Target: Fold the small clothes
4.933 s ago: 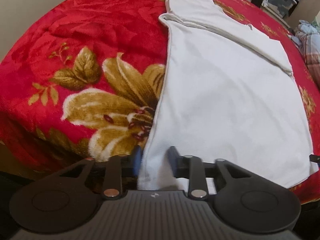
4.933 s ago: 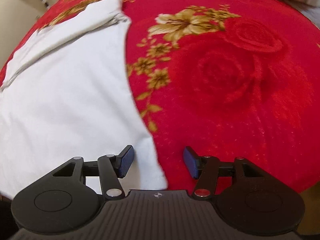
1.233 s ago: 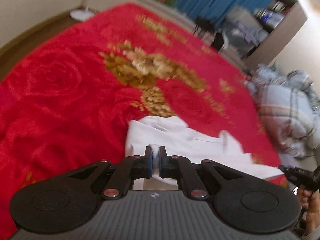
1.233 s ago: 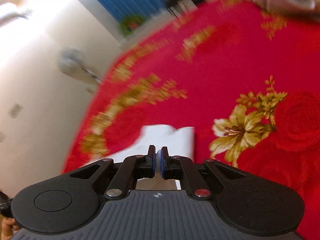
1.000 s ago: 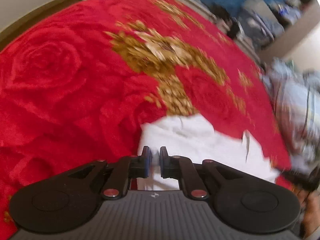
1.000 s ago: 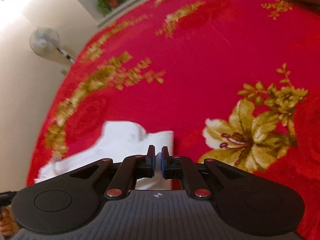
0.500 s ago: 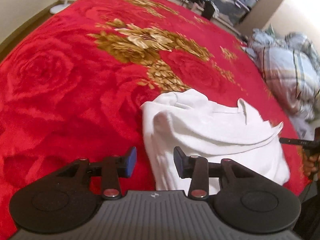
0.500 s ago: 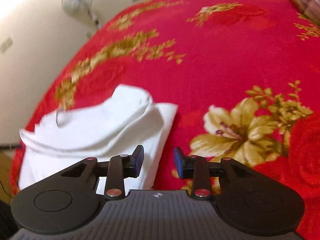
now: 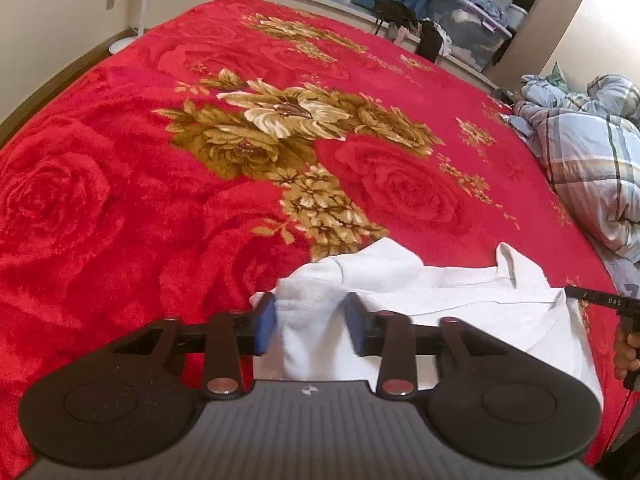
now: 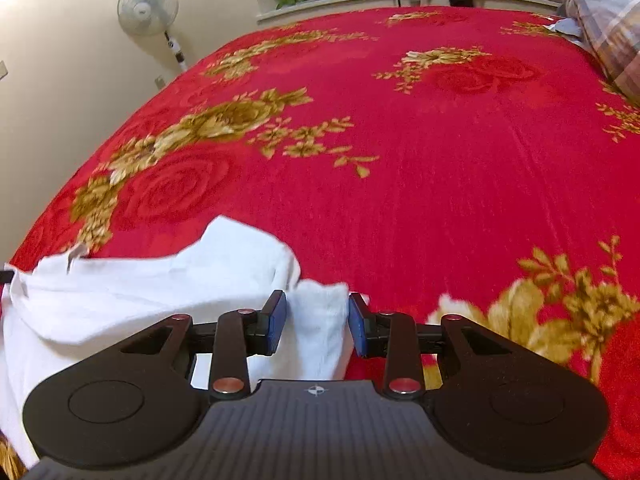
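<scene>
A white garment (image 9: 440,292) lies folded over on the red flowered blanket (image 9: 120,200), near its front edge. My left gripper (image 9: 310,320) is low over the garment's left end. A thick fold of the cloth fills the gap between its blue pads (image 9: 265,322), and the jaws are closing around it. In the right wrist view the garment (image 10: 140,292) spreads to the left. My right gripper (image 10: 316,322) has its jaws apart with the garment's right end between them, and thin gaps show beside the cloth.
A plaid blue quilt (image 9: 592,152) is heaped at the blanket's right side. A hand (image 9: 624,354) shows at the right edge of the left wrist view. A standing fan (image 10: 147,7) is by the wall, and storage boxes (image 9: 468,28) stand beyond the bed.
Both grippers were shut on the garment's corners, then let go. The garment now lies folded on the blanket. Both grippers have shifted so that its two ends sit between their jaws.
</scene>
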`<action>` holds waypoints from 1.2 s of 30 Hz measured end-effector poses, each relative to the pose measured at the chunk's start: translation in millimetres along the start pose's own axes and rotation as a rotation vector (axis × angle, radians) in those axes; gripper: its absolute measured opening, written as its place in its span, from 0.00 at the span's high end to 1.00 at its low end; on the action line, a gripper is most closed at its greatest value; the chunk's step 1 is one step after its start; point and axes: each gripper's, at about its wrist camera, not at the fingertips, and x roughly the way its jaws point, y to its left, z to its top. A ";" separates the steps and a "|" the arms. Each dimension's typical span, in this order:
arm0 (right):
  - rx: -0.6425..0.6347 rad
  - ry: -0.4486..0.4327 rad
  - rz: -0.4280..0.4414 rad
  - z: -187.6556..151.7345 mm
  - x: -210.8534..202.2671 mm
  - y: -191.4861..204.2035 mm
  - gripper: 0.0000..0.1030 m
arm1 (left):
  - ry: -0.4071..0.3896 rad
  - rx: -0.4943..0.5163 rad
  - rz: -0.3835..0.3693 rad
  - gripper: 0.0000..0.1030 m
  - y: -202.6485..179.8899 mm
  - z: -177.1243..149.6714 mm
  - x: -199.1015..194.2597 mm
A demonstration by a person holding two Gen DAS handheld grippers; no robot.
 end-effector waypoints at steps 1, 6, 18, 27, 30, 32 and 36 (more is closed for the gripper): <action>0.006 -0.004 -0.001 1.2 1.4 -0.1 0.66 | 0.002 -0.001 0.004 0.84 0.8 0.9 1.1; 0.033 -0.006 0.035 9.4 4.6 0.2 0.90 | -0.073 -0.029 -0.029 0.94 8.3 9.4 -11.8; 0.162 -0.152 -0.036 39.1 9.9 0.9 0.77 | -0.153 -0.091 0.080 0.74 8.2 31.8 -4.1; 0.098 0.019 -0.080 8.3 16.6 0.7 0.57 | 0.063 -0.150 0.027 0.58 20.3 9.6 19.0; 0.093 0.025 -0.086 3.8 16.4 1.7 0.57 | 0.046 -0.148 0.040 0.70 17.0 10.2 21.1; 0.096 0.020 -0.088 4.0 16.5 2.4 0.57 | 0.034 -0.153 0.048 0.81 14.8 11.2 21.3; 0.095 0.014 -0.089 4.7 19.3 3.4 0.78 | 0.022 -0.161 0.064 0.88 11.0 13.7 22.8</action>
